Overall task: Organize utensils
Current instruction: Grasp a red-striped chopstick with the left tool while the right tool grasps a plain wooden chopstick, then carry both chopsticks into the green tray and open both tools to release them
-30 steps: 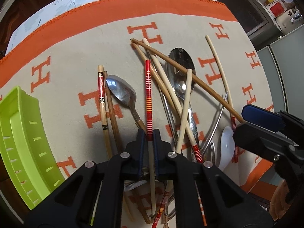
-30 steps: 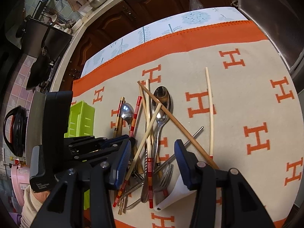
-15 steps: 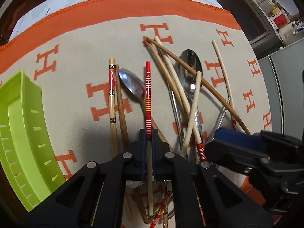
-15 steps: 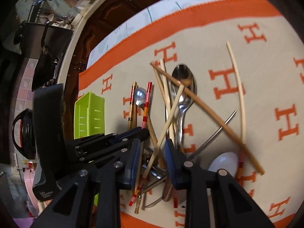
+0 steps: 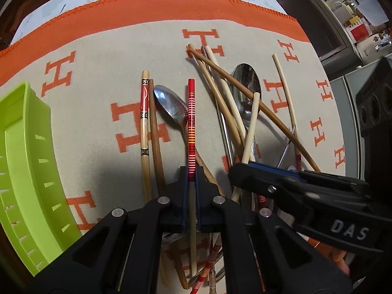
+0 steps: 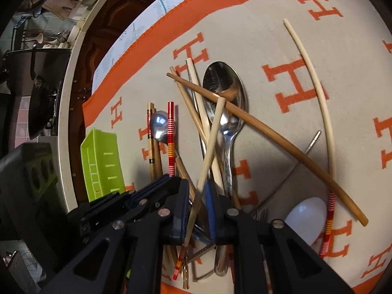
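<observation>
Left wrist view: your left gripper (image 5: 191,174) is clamped on the red striped chopstick (image 5: 191,112), which points straight ahead over the small spoon (image 5: 171,105) on the orange-and-grey cloth (image 5: 98,56). The green tray (image 5: 27,161) sits to the left, well apart from the utensil pile. In the right wrist view, your right gripper (image 6: 198,191) has its blue pads around the pale chopstick (image 6: 212,137); you cannot tell whether they press on it or stand just off it

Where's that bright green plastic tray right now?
The green tray sits at the far left of the left wrist view, on the orange-and-beige cloth, left of the chopsticks.
</observation>
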Available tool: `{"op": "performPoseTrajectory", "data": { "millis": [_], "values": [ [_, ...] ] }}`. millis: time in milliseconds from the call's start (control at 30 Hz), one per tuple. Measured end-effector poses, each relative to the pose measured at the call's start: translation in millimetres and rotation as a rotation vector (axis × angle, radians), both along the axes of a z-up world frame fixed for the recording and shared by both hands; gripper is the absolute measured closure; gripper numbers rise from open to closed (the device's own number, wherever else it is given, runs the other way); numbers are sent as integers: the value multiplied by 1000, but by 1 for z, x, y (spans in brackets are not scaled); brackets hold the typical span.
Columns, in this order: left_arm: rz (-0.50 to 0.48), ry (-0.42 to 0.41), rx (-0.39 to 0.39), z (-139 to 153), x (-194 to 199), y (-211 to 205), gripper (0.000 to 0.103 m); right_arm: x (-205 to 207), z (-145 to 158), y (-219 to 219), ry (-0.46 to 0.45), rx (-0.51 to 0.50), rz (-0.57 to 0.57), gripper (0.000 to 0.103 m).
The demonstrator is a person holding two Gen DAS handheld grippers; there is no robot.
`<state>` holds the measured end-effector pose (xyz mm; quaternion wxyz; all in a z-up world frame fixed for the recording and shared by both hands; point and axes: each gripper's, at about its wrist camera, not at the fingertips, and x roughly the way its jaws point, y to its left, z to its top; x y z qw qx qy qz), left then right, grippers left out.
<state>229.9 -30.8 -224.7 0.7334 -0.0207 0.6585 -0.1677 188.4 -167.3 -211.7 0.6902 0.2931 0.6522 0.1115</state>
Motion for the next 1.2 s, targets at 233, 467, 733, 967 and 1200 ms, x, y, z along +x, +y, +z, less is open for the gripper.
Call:
{"op": "performPoseTrajectory", "data": {
  "millis": [233, 467, 733, 967, 1200],
  "values": [
    [9, -3, 8, -1, 0, -3, 99, 2, 6, 7, -27, -34, 8, 96],
    [46, -31, -24, 16, -6, 6, 100, -5, 33, 7, -102, -50, 36, 98],
    [51, -100, -75, 58, -26, 13, 100, -20, 55, 9, -145, -40, 64, 98],
    [40, -181, -111, 104, -63, 35, 100, -40, 88, 25, -205, -38, 121, 97],
    [99, -246, -76, 145, -91, 95, 100, -50, 112, 66, -245, -7, 203, 97]
  ]
}}
